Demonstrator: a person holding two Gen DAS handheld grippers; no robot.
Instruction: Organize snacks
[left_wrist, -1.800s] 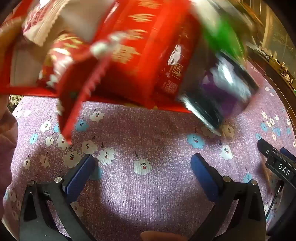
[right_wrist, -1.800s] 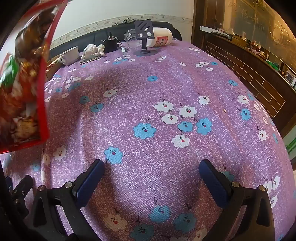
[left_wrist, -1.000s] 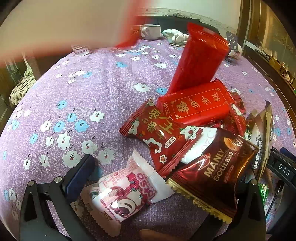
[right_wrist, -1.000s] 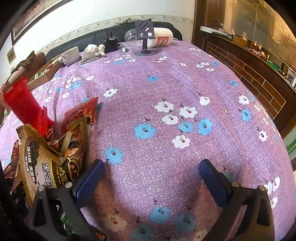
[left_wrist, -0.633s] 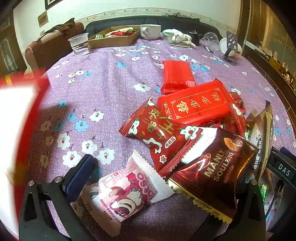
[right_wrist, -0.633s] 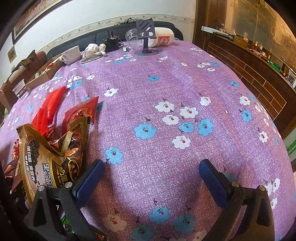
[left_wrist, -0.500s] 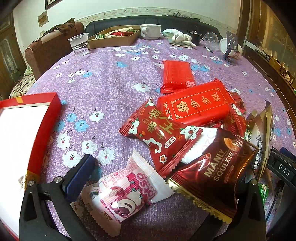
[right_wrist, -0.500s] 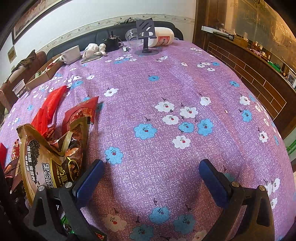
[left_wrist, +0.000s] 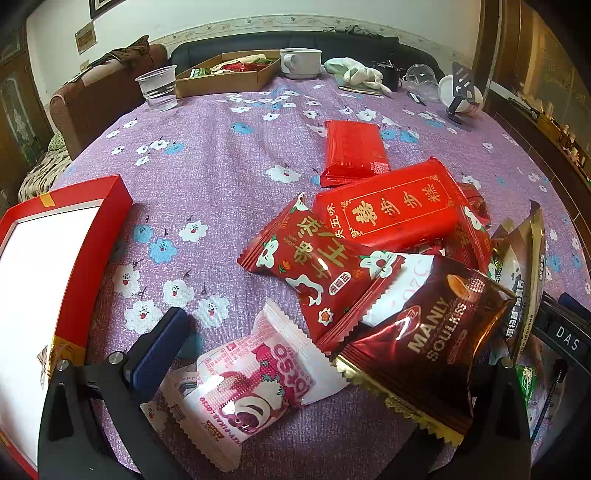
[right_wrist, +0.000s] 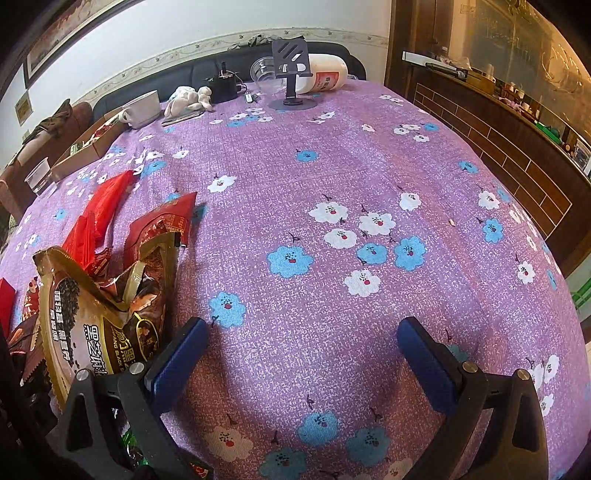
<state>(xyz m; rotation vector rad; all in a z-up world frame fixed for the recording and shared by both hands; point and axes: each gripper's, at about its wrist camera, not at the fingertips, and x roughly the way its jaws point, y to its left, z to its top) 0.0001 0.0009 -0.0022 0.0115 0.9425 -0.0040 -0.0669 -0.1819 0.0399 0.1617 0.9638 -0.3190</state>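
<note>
Near the front edge of the table (left_wrist: 229, 155), between my two tools, the snacks lay in a loose heap, none of them yet sorted. My left tongs (left_wrist: 332, 373) stood released, jaws wide, gripping nothing, though the pink-and-white packet (left_wrist: 255, 384) and the brown packet (left_wrist: 436, 339) lay across the gap between them. My right tongs (right_wrist: 301, 356) were likewise spread over bare flowered cloth, holding nothing, with the gold-and-brown bag (right_wrist: 99, 317) leaning just beside the left finger (right_wrist: 177, 365). The red box (left_wrist: 48, 280) sat at the left front edge of the table, its white inside showing and, as far as I could see, nothing in it; I judged that was where the snacks belonged, so all the work was left. The long red packet with gold writing (left_wrist: 391, 210) rested on top of the heap, its long axis running from the near left up toward the far right edge. A smaller plain red packet (left_wrist: 352, 151) lay just beyond it, its length pointing toward the far edge. The red flowered packet (left_wrist: 317, 266) slanted from far left to near right, partly under the long one. A cardboard tray (left_wrist: 225, 74), a cup (left_wrist: 157, 88) and a mug (left_wrist: 301, 62) stood well apart, along the far edge.
</note>
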